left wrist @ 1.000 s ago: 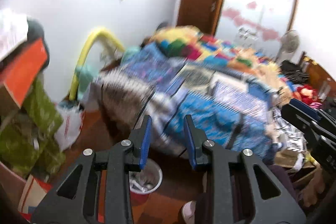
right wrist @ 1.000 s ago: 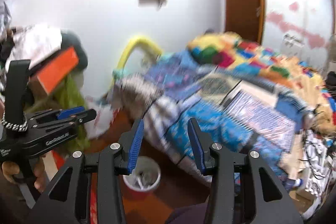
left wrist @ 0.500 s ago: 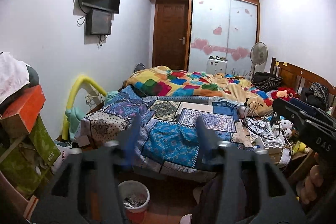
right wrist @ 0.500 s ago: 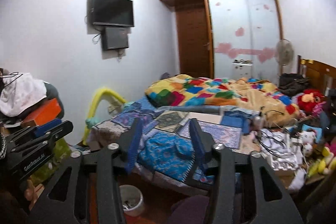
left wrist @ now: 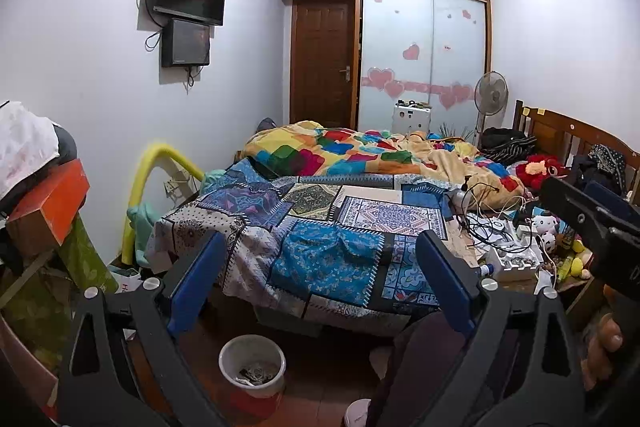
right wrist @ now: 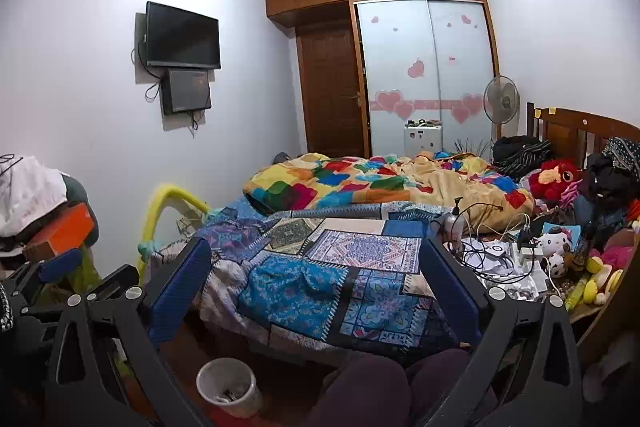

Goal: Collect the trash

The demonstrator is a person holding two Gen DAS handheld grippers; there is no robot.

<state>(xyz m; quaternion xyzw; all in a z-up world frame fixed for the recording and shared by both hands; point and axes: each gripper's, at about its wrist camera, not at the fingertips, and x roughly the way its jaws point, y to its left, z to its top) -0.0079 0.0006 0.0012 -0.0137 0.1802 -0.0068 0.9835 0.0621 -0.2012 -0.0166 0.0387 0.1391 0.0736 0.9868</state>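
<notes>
Fingers (left wrist: 198,283) of both grippers just spread wide, empty.

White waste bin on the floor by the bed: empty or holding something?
Holding something: the white waste bin stands upright, with crumpled scraps visible at its bottom, well below the rim.

Left gripper (left wrist: 320,283) spread wide, bin (left wrist: 253,367) below

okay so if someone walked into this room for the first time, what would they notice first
Probably the bright patchwork quilt heaped at the far end of the bed, then the pink heart stickers on the wardrobe's sliding doors behind it. Nearer, a white bin holding some trash stands on the floor at the bed's foot, and cables and plush toys crowd the bed's right edge.
</notes>
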